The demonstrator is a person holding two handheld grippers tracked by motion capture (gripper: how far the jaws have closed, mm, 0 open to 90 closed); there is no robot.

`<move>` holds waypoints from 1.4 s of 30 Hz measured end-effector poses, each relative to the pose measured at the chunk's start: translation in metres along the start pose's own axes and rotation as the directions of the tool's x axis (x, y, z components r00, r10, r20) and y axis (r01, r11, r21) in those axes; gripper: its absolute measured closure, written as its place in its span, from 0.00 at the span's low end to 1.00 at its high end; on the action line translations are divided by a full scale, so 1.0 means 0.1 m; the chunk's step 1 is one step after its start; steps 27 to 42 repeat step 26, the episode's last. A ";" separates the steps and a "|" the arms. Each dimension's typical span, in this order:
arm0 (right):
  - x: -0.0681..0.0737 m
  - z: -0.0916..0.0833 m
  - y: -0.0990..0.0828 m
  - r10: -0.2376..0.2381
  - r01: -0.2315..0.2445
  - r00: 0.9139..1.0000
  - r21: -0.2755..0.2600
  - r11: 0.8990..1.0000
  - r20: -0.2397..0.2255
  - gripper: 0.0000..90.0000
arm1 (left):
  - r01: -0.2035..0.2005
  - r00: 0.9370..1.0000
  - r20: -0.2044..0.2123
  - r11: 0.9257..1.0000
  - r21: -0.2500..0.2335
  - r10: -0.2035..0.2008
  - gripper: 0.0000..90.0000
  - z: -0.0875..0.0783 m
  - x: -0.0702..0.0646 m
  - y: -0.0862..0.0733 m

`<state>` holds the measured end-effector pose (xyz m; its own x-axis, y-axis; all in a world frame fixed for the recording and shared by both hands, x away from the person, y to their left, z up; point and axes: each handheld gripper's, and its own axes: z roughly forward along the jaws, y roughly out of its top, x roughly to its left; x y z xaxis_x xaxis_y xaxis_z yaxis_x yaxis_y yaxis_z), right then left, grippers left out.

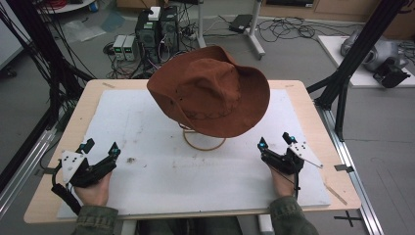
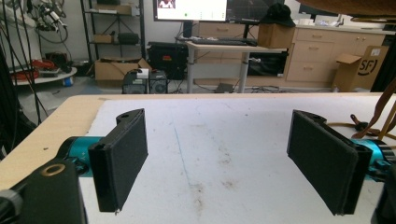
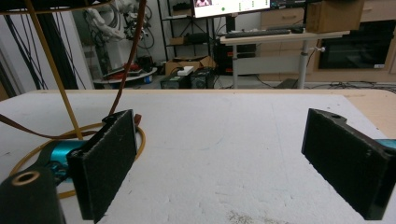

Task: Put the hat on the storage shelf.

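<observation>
Across the pale wooden worktop (image 1: 54,147) lies a stained white foam mat (image 1: 147,171), probably there to cushion and mark out your working area. At its middle a brown suede wide-brimmed hat (image 1: 210,90) sits tilted on a thin yellow wire stand (image 1: 203,142), so it is held up off the mat, likely to keep its shape and leave the brim free to grasp. Your left tongs (image 1: 102,149) rest low near the mat's left side, spread wide with nothing between them. Your right tongs (image 1: 275,142) rest just right of the stand's ring, equally spread and empty, both pointing forward.
</observation>
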<state>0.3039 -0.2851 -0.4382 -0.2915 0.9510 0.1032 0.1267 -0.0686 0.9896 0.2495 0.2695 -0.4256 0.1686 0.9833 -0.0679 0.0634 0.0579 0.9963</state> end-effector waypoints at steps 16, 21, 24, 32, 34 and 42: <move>0.00 0.00 -0.01 -0.010 0.010 1.000 0.007 1.000 -0.004 0.11 | 0.040 0.999 0.019 0.997 0.059 -0.042 0.21 0.05 0.03 -0.03; 0.01 0.01 -0.01 -0.017 0.017 1.000 0.009 1.000 -0.006 0.11 | 0.050 0.998 0.021 0.996 0.075 -0.052 0.21 0.06 0.05 -0.04; 0.01 0.00 -0.01 -0.018 0.018 1.000 0.012 1.000 -0.008 0.11 | 0.050 0.999 0.019 0.996 0.075 -0.051 0.21 0.06 0.05 -0.03; 0.01 0.01 -0.01 -0.024 0.025 1.000 0.010 1.000 -0.009 0.11 | 0.053 0.998 0.017 0.996 0.067 -0.054 0.21 0.06 0.04 -0.03; 0.01 0.01 -0.01 -0.024 0.025 1.000 0.010 1.000 -0.009 0.11 | 0.053 0.998 0.017 0.996 0.067 -0.054 0.21 0.06 0.04 -0.03; 0.01 0.01 -0.01 -0.024 0.025 1.000 0.010 1.000 -0.009 0.11 | 0.053 0.998 0.017 0.996 0.067 -0.054 0.21 0.06 0.04 -0.03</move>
